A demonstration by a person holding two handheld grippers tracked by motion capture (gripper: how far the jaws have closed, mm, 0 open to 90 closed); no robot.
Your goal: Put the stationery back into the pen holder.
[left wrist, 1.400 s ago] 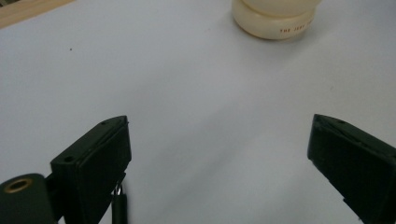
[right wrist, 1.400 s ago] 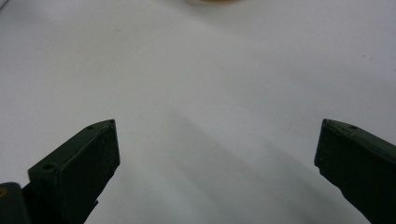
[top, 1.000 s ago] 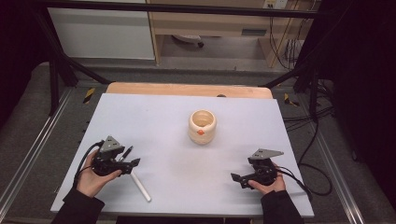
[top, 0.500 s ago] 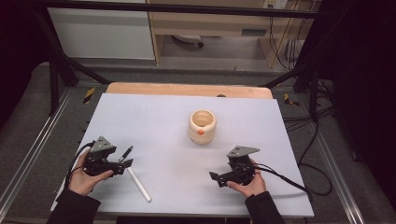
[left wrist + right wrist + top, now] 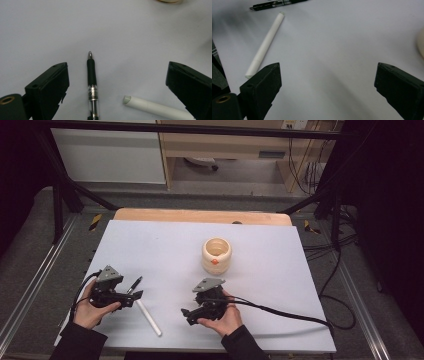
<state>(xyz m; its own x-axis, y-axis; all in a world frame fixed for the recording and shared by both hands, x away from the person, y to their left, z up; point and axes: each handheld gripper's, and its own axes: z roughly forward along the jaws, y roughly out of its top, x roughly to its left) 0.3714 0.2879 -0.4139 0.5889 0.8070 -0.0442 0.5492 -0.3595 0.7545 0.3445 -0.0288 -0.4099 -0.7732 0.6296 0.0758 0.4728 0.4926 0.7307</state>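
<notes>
1. The left gripper [image 5: 134,296] rests near the front left of the table [image 5: 165,240]. Its jaws have just been opening and stand wide apart. The black pen [image 5: 91,82] lies flat between them, clear of both pads and not gripped.
2. The right gripper [image 5: 186,315] sits near the front centre, aimed toward the left. Its jaws are open with nothing between them, and have just been closing slightly.
3. The white stick [image 5: 148,316] lies flat on the table between the two grippers, just beside the pen; whether the two touch cannot be told. In the right gripper view the white stick [image 5: 265,42] lies ahead of the left-hand jaw, and the pen [image 5: 277,3] lies beyond it.
4. The cream cup [image 5: 216,255] stands upright past mid-table, well apart from both grippers. Its interior appears empty.
5. Progress, as judged: nothing is held or lifted. The likely work, placing pen and stick into the cup, is still to be done.
6. Clearance: open surface lies between the stick and the cup. The front edge is close to both hands. The right gripper's cable [image 5: 280,311] trails off to the right.
</notes>
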